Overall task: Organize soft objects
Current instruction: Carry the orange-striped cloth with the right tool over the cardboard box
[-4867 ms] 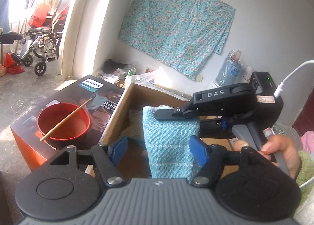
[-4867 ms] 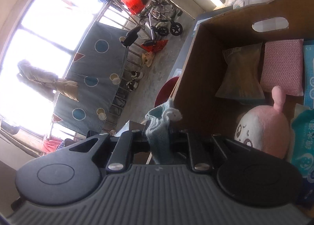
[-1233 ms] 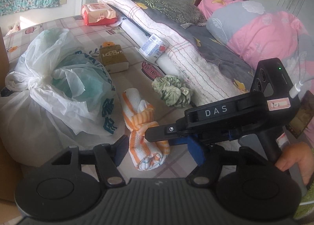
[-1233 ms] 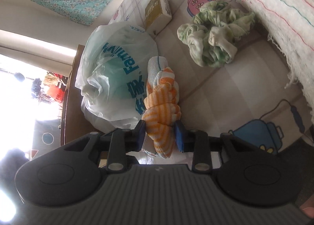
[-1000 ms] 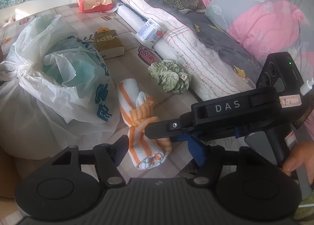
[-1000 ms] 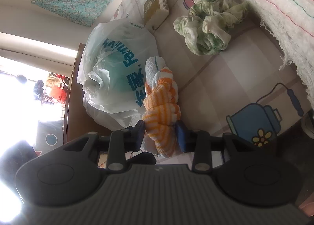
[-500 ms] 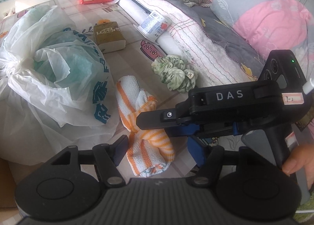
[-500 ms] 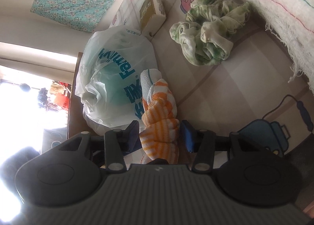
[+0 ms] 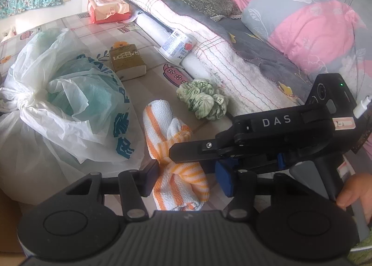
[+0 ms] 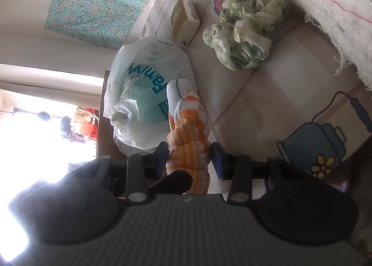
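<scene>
A knotted orange-and-white striped towel (image 9: 173, 159) lies on the patterned bed mat (image 9: 148, 40). My left gripper (image 9: 188, 178) is open, its fingers on either side of the towel's near end. My right gripper (image 10: 189, 156) also straddles the towel (image 10: 188, 136); its pads are at the sides of the knot, and a small gap shows on the right side. The right gripper shows in the left wrist view (image 9: 193, 152), reaching in from the right over the towel. A crumpled green cloth (image 9: 202, 101) lies just beyond, also seen in the right wrist view (image 10: 241, 40).
A tied white plastic bag (image 9: 62, 94) sits left of the towel. A brown tissue pack (image 9: 127, 62), an orange wipes pack (image 9: 108, 9) and a white bottle (image 9: 176, 45) lie further back. A rolled white blanket (image 9: 209, 50) and pink bedding (image 9: 309, 33) fill the right. A cardboard box edge (image 10: 102, 126) stands behind the bag.
Five seconds ago both grippers held a blue cloth over the cardboard box. In the last second both have closed in on the striped towel, and the right jaws have opened slightly wider around it.
</scene>
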`<state>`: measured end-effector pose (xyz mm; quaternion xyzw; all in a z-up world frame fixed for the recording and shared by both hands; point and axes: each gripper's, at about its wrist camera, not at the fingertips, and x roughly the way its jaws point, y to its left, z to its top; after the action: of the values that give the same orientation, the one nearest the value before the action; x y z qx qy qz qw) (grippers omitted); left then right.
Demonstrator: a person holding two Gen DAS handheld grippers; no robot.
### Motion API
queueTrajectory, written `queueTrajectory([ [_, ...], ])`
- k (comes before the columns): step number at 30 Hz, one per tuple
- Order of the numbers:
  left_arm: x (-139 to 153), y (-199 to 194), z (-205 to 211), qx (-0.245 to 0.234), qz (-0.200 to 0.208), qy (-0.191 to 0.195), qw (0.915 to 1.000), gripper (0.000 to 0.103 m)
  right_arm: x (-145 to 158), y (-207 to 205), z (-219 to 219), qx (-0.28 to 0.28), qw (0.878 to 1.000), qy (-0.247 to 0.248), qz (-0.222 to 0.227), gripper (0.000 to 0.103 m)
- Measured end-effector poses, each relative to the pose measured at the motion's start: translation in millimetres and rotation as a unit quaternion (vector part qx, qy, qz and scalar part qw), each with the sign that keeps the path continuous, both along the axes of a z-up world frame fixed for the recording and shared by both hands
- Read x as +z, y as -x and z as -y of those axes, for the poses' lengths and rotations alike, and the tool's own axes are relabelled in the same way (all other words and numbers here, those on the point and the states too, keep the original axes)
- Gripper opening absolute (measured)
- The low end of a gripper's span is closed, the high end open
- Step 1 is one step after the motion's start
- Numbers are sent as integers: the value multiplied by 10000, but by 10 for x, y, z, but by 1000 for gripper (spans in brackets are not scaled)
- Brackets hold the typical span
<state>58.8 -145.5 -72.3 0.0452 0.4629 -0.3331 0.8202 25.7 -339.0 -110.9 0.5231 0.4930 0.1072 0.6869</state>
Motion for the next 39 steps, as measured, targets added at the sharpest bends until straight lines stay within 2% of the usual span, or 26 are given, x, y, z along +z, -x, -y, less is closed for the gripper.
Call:
queueTrajectory([
  [7, 248, 152, -117, -5, 356, 217, 9991, 52, 358, 65, -60, 3, 9992, 186, 353, 39],
  [14, 643, 324, -408, 246, 952, 424, 9942, 52, 882, -49, -304, 308, 9943, 343, 962, 39],
  [20, 1035, 409, -1012, 1032, 1412, 552, 9830, 52, 1301, -456, -870, 1073, 9828, 304, 1474, 39],
  [26, 1295, 438, -1847, 2005, 1546, 553, 9658, 52, 1583, -952, -1830, 2138, 9600, 121, 1801, 39],
  [30, 1322, 396, -2417, 2610, 1450, 401, 9535, 52, 1571, -1287, -2577, 2815, 9449, -148, 1666, 39],
  [35, 1185, 280, -3014, 3188, 1062, 153, 9417, 53, 1325, -1570, -3359, 3485, 9290, -345, 1200, 39],
  [39, 1011, 234, -3335, 3501, 627, -224, 9343, 57, 998, -1706, -3793, 3900, 9179, -506, 526, 41],
])
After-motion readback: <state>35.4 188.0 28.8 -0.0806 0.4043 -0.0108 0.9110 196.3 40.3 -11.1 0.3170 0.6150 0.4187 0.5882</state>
